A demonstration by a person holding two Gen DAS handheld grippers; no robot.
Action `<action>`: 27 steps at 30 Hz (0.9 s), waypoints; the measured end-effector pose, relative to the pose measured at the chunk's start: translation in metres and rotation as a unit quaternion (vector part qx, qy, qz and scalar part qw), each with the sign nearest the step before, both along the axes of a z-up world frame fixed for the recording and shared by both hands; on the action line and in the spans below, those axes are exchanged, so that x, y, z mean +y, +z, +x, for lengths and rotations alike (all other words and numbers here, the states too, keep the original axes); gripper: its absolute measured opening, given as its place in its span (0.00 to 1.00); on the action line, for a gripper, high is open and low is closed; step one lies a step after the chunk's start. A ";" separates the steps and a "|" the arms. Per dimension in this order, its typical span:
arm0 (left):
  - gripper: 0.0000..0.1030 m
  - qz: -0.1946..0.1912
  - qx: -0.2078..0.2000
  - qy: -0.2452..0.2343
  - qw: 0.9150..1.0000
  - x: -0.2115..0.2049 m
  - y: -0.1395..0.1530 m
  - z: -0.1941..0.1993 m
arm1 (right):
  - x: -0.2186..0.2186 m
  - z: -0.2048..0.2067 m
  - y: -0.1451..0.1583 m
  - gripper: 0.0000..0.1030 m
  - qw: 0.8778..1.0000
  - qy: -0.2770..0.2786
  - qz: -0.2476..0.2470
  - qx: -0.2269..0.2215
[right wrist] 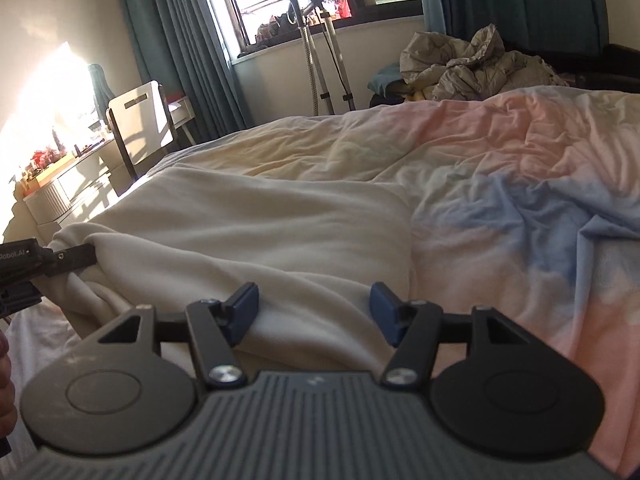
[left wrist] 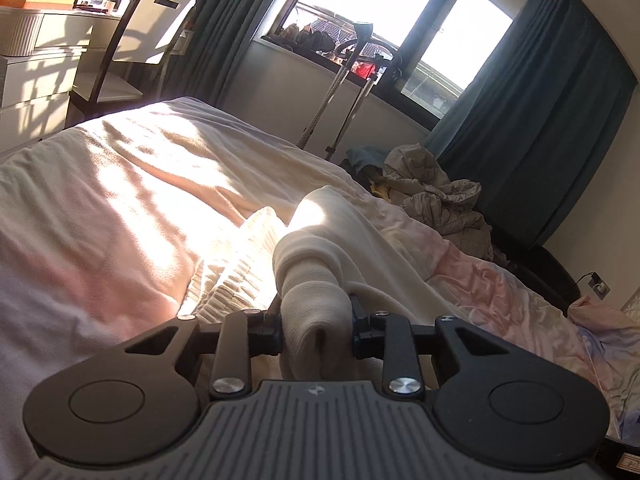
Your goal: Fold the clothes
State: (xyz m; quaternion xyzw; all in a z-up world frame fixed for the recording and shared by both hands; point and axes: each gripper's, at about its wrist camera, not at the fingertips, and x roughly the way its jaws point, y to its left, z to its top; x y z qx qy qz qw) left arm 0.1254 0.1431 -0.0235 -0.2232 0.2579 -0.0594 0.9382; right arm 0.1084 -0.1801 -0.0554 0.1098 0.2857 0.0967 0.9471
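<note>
The cream top (right wrist: 248, 224) lies on the bed (right wrist: 520, 184), part folded, near the bed's front edge. The left gripper (left wrist: 316, 312) points a little down at the bed. Its jaws are squeezed on a thick bunch of the top. In the right view it comes in from the left and holds the top's left corner. The right gripper (right wrist: 314, 306) also tips down, low over the top's front edge. Its jaws stand wide, holding nothing, with cloth lying between them.
</note>
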 end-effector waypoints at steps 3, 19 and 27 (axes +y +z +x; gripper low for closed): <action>0.30 -0.012 0.006 0.004 1.000 0.005 0.002 -0.004 | 0.004 0.002 0.004 0.60 1.000 0.016 0.014 -0.005; 0.32 -0.054 0.062 0.037 0.996 0.020 -0.032 0.015 | 0.012 0.014 -0.008 0.61 0.999 0.043 -0.004 0.008; 0.47 -0.086 0.058 0.046 0.994 0.023 -0.027 -0.003 | 0.008 0.017 -0.009 0.61 0.999 0.039 0.001 0.013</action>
